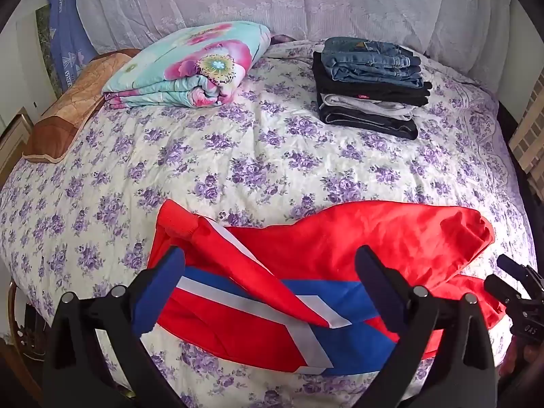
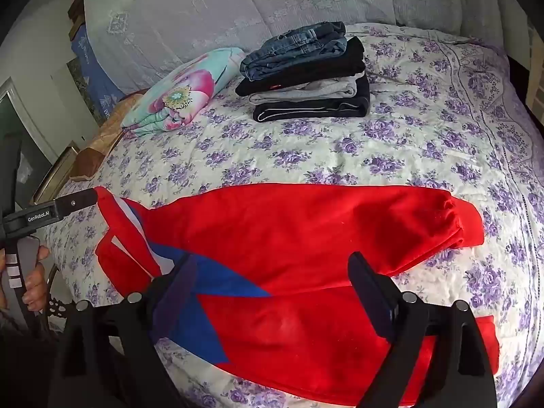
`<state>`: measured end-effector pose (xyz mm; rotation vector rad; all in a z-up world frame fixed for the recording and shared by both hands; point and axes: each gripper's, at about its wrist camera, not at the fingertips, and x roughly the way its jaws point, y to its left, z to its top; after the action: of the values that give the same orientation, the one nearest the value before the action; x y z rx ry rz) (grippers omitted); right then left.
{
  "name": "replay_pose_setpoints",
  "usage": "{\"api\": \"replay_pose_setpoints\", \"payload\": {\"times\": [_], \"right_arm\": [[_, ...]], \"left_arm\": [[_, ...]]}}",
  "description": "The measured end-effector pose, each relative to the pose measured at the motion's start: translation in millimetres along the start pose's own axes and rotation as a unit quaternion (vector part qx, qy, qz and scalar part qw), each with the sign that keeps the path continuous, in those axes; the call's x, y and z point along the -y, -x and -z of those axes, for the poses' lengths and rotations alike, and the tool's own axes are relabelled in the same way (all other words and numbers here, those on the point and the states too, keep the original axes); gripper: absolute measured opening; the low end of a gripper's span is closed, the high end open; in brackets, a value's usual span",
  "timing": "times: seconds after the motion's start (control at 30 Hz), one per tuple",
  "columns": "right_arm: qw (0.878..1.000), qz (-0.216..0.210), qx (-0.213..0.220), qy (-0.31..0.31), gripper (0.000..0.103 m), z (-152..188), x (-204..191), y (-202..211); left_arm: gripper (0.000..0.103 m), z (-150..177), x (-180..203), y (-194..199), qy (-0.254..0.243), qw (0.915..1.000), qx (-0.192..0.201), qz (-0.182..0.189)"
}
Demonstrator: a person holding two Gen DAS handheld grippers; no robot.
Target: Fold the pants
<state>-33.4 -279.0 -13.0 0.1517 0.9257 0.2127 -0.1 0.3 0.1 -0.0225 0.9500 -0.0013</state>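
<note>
Pants [image 1: 340,248], red with blue and white stripes: lying partly folded on bed [image 1: 258,156]. Left claw [image 1: 272,272] and right claw [image 2: 272,282]: both wide, holding nothing, hovering above.

The red pants [image 2: 306,255] lie partly hidden behind the tongs [image 2: 272,292].

Left gripper [image 1: 270,272]: black arms, blue pads, round silver screws.
Right gripper [image 2: 272,277]: black arms, dark blue pads, silver screws.
Marking: white "GenRobot.AI" on the left gripper's side – seen from the right wrist.
</note>
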Motion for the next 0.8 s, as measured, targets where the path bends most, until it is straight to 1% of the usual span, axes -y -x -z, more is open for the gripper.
{"api": "replay_pose_setpoints", "payload": {"times": [0.13,0.17,0.57,0.6,0.8], "right_arm": [[1.000,0.000,-0.003,-0.001,0.091,-2,-5,3],[1.000,-0.002,-0.003,-0.004,0.091,-1,1,1],[1.000,-0.002,-0.001,-0.007,0.091,2,3,1],[1.000,-0.002,-0.001,-0.007,0.091,2,3,1],[1.000,-0.001,-0.001,-0.008,0.091,3,2,1]], "left_arm": [[0.098,0,-1,1,0.001,1.0000,-0.002,0.003],[0.098,0,-1,1,0.000,1.0000,-0.002,0.003],[0.098,2,0,6,0.000,1.0000,-0.001,-0.001],[0.098,0,0,0,0.003,1.0000,-0.006,0.000],[0.098,9,-6,-4,0.007,0.9999,-0.009,-0.001]]}}
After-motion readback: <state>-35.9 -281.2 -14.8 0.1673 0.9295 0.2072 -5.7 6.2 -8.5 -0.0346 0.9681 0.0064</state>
